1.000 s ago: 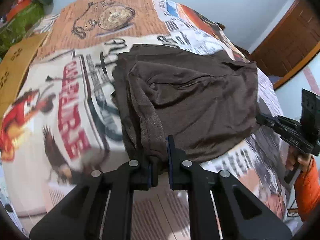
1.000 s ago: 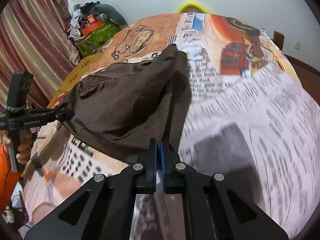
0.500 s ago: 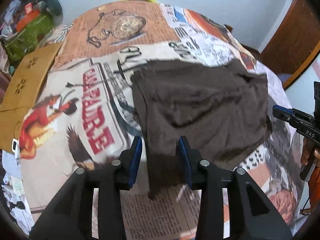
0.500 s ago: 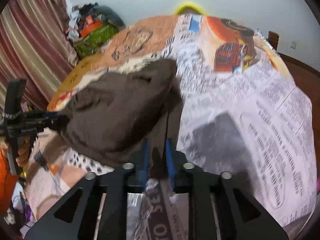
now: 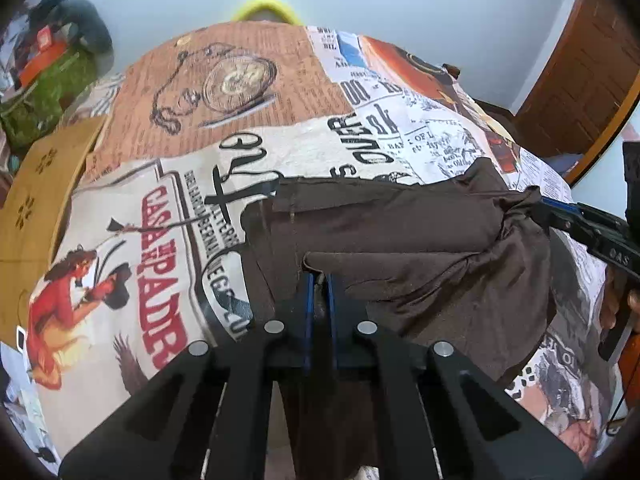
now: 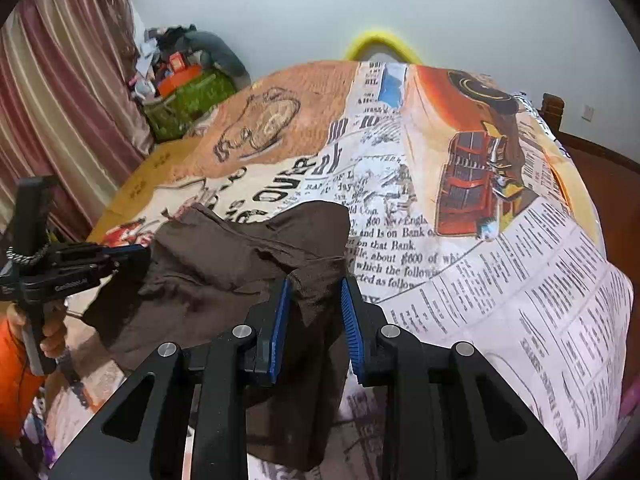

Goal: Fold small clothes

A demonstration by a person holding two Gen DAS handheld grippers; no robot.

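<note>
Left gripper (image 5: 319, 280) clenched on a fold of the brown garment (image 5: 400, 236), pinch point mostly buried in cloth. Right gripper (image 6: 314, 304) has jaws apart, cloth between the pads, contact unclear. Garment sits bunched on the printed bedspread (image 6: 460, 280); its near edge drops behind the grippers' bodies.

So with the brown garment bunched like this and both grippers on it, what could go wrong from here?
1. The left gripper is shut on the brown garment, but the right gripper stands open around a fold; lifting now could drag one side only.
2. The cloth is rumpled, so a fold may set crooked.
3. The printed cover underneath could get pinched along.
</note>
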